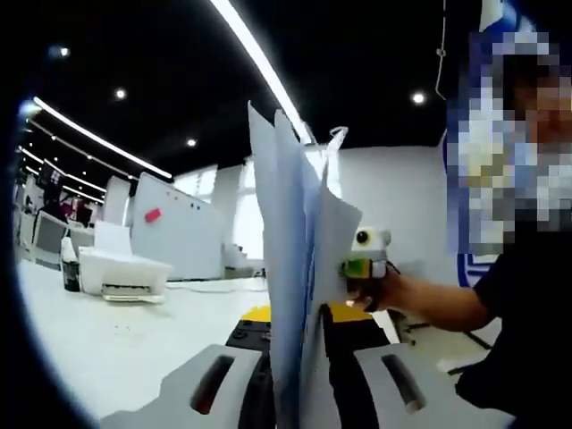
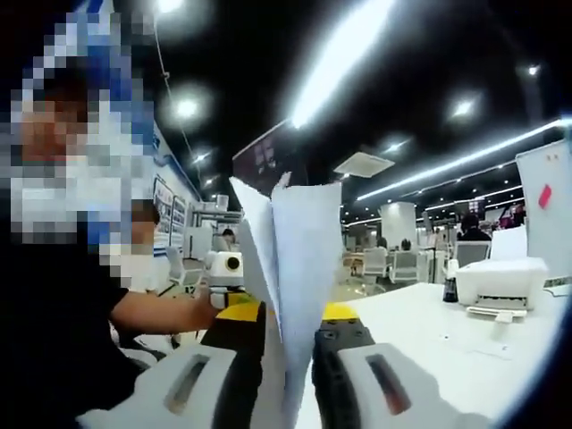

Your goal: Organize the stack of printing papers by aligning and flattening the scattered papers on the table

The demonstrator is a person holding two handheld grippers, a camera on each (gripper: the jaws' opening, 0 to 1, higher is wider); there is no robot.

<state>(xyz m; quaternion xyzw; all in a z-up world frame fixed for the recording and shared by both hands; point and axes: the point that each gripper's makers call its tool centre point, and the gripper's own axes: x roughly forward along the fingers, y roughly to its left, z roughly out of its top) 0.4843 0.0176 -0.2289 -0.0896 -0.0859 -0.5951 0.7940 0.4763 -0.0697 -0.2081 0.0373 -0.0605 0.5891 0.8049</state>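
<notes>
The white table (image 1: pixel 116 349) spreads across the lower left of the left gripper view and the lower right of the right gripper view (image 2: pixel 447 344). The stack of papers (image 1: pixel 299 268) stands upright on edge at the middle of both views (image 2: pixel 299 268), its sheets fanned apart at the top. The left gripper (image 1: pixel 299 375) at the bottom centre is clamped on the lower edge of the stack. The right gripper (image 2: pixel 286 375) likewise grips the stack between its jaws. A person's dark sleeve (image 1: pixel 518 322) fills the right of the left gripper view. A white printer (image 1: pixel 121 268) sits at the middle left there, at the right edge in the other view (image 2: pixel 500 286), with a dark bottle (image 1: pixel 70 266) just beside it.
</notes>
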